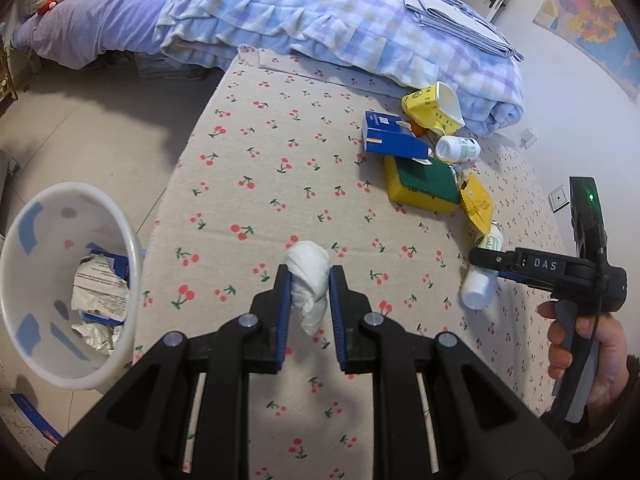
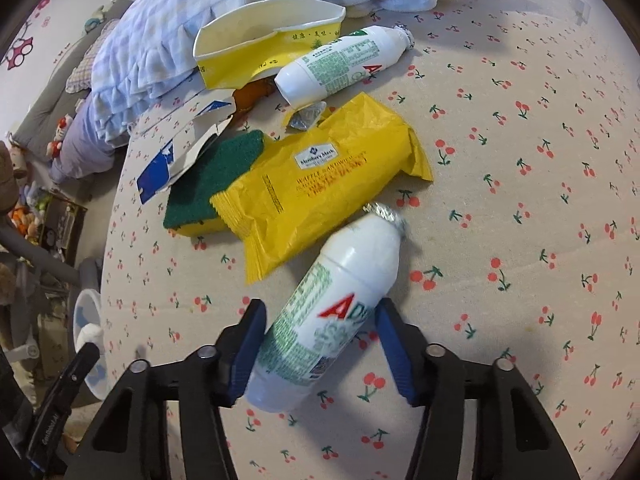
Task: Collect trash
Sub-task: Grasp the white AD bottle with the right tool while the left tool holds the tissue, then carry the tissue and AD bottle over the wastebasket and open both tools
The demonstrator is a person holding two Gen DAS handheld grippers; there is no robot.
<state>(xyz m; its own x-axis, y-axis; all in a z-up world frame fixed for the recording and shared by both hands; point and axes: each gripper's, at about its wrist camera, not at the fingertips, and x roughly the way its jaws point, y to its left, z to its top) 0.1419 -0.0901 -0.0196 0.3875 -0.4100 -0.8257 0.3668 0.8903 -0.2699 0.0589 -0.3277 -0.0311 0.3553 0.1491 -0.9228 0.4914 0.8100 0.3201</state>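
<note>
left gripper [image 1: 309,280] clenched on tissue wad [image 1: 307,280]; bin [image 1: 132,240] left-view only; right gripper [image 2: 320,332] straddles bottle [image 2: 332,312], contact unclear.

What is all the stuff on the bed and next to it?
tissue: 1, white, between the left gripper's pads
bottles: 2, white with green print, one lying between the right gripper's jaws, one by the cup
wrapper: 1, yellow, mid-pile
sponge: 1, yellow with green top, partly under the wrapper
box: 1, blue, torn, on the sponge
cup: 1, yellow, squashed, by the blanket
blanket: 1, blue check, far end of bed
bin: 1, white, off the bed's left edge, paper scraps inside
sheet: 1, cream with cherries
left gripper: shut on tissue
right gripper: around the near bottle; the left pad touches it, a gap shows at the right pad
hand: 1, holding the right gripper
</note>
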